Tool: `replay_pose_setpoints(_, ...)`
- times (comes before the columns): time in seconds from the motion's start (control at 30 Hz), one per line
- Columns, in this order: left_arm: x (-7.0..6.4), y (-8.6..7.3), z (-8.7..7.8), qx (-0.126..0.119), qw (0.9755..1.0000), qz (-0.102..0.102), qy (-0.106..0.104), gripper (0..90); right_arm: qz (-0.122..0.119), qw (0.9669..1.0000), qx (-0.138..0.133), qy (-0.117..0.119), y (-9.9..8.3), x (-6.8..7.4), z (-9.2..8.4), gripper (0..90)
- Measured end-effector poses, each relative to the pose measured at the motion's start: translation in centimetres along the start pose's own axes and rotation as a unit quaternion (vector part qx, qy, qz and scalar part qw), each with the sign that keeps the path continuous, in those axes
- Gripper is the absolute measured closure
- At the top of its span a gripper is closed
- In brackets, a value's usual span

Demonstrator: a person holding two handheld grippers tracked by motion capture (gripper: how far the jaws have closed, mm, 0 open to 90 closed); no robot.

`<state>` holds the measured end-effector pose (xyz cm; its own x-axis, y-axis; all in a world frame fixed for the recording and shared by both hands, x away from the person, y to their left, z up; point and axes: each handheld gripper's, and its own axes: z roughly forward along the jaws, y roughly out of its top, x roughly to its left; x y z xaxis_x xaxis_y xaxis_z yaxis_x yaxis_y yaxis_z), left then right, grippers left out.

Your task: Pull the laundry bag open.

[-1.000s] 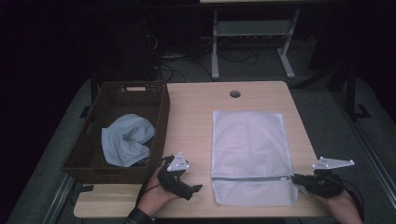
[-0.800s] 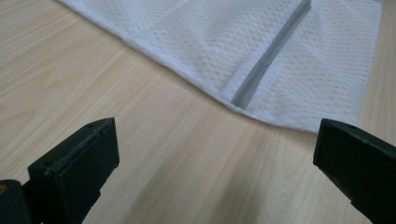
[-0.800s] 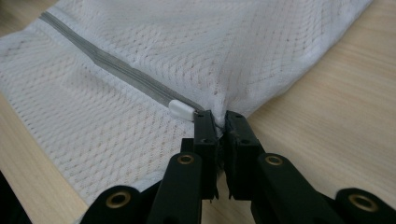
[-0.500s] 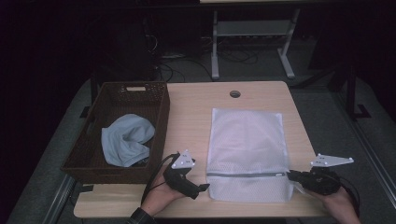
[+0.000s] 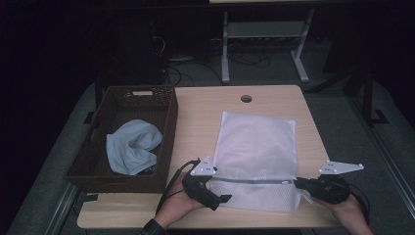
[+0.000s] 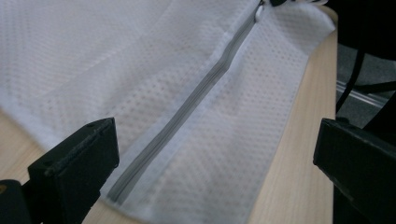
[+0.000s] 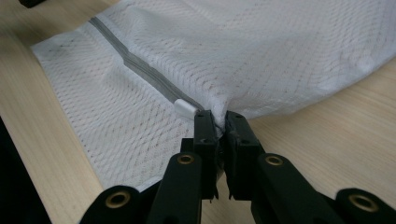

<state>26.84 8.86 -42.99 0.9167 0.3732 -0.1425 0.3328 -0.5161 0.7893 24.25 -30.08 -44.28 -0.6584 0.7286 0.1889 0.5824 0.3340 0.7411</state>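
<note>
The white mesh bag (image 5: pixel 257 159) lay flat in the lower middle of the frame, on the wooden table (image 5: pixel 200 122). The right gripper (image 7: pixel 219 121) pinched the bag's edge by the zipper (image 7: pixel 140 65). The left gripper (image 6: pixel 215 158) stood wide open over the zipper's other end.

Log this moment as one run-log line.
right gripper: shut on mesh bag edge | left gripper: open over zipper | basket: holds blue cloth
</note>
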Motion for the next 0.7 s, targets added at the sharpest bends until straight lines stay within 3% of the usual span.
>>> replay_pose_setpoints(0.6, -1.4, 2.6, 2.9, 0.000, 0.9987, 0.010, -0.051, 0.0, -0.022, 0.9995, -0.008, 0.022, 0.9, 1.4, 0.5, 83.9)
replay_pose_setpoints(0.7, -1.5, 2.9, 3.3, -0.006, 0.9984, 0.005, -0.056, 7.8, -0.026, 0.9993, -0.010, 0.024, 1.0, 1.6, 0.6, 84.0)
